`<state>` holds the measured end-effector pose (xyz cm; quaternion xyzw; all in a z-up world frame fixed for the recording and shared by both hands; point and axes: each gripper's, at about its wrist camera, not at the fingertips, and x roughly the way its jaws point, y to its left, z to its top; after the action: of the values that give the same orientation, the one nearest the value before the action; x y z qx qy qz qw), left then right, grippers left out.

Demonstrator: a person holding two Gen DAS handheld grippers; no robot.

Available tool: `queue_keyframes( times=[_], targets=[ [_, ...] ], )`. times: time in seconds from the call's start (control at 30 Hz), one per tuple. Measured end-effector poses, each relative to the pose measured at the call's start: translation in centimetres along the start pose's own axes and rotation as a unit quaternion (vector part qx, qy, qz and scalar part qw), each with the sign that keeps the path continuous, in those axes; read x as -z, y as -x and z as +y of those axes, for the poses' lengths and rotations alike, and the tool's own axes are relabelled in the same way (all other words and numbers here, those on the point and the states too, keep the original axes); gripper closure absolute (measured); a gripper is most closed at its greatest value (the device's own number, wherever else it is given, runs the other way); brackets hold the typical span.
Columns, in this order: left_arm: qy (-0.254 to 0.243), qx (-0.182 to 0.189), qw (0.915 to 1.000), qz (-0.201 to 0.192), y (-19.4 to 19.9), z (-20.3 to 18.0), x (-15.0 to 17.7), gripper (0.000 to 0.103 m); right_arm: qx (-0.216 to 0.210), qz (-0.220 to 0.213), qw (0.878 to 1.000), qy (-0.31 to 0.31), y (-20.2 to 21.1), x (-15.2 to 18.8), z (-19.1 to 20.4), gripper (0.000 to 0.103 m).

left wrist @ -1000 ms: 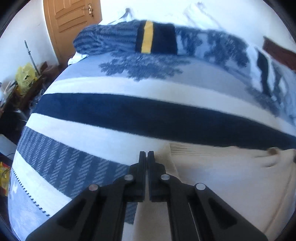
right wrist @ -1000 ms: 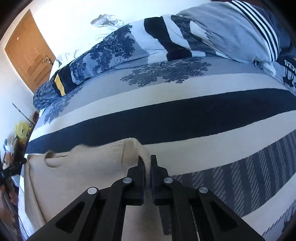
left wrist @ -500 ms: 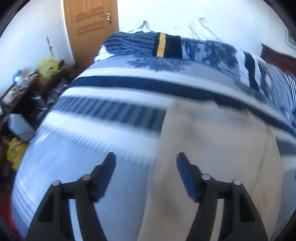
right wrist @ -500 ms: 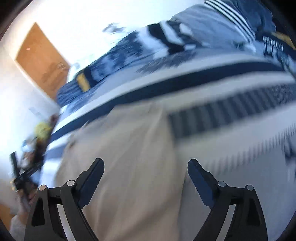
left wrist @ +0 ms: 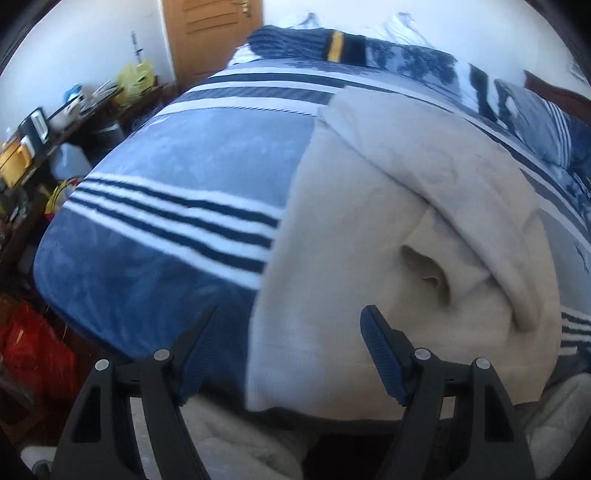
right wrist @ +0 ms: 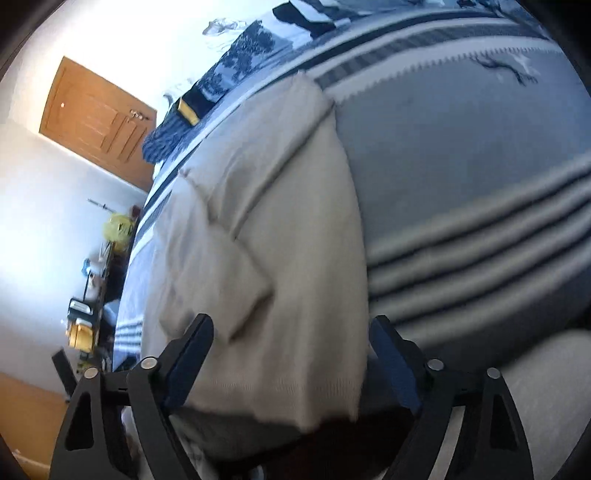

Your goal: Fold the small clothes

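A beige knitted sweater (left wrist: 369, 221) lies flat on the blue-and-white striped blanket (left wrist: 166, 184), with a sleeve (left wrist: 424, 166) folded across its body. Its near edge reaches the bed's front edge. My left gripper (left wrist: 290, 314) hovers open over the sweater's near left part and its pads press on nothing. In the right wrist view the sweater (right wrist: 277, 240) fills the middle of the blanket (right wrist: 461, 147). My right gripper (right wrist: 291, 321) hangs over the near hem. Its jaws are wide and closing, with cloth below them but not pinched.
A rolled blue duvet (left wrist: 332, 44) and pillows (left wrist: 546, 129) line the bed's far side. A wooden door (left wrist: 210, 33) stands behind. A cluttered desk (left wrist: 55, 122) and a red bag (left wrist: 33, 350) sit left of the bed. Grey cloth (right wrist: 546, 387) shows at lower right.
Both grippers were shut on the sweater's far edge. They have let go, opened wide and swept back to the near edge of the bed, and the sweater lies folded.
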<state>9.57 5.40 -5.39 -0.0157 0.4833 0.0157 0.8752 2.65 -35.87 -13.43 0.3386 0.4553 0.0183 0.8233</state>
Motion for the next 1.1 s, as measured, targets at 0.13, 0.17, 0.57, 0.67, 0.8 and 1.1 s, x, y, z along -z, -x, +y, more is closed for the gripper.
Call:
queue_keyframes(
  times=[0.13,0.17,0.57,0.67,0.8,1.1],
  targets=[
    [0.062,0.017,0.9973,0.036,-1.4,2.2,0.1,0.027,0.040,0.033,0.999,0.005,-1.3,2.7,-1.7,0.032],
    [0.072,0.015,0.9965,0.040,-1.6,2.5,0.4,0.027,0.044,0.043,0.998,-0.002,-1.8,2.9,-2.2,0.034],
    [0.110,0.037,0.9876,0.105,-4.6,4.2,1.7,0.028,0.046,0.096,0.994,-0.029,-4.6,4.1,-3.5,0.054],
    [0.104,0.030,0.9880,0.111,-5.0,3.7,1.8,0.035,0.057,0.109,0.992,-0.021,-5.7,4.4,-3.2,0.057],
    [0.100,0.008,0.9906,0.094,-4.4,3.4,1.8,0.054,0.056,0.106,0.993,-0.016,-5.6,4.2,-2.9,0.087],
    [0.118,0.043,0.9888,0.080,-2.0,4.5,2.0,0.100,0.018,0.044,0.998,-0.044,0.2,3.9,-2.9,0.099]
  ],
)
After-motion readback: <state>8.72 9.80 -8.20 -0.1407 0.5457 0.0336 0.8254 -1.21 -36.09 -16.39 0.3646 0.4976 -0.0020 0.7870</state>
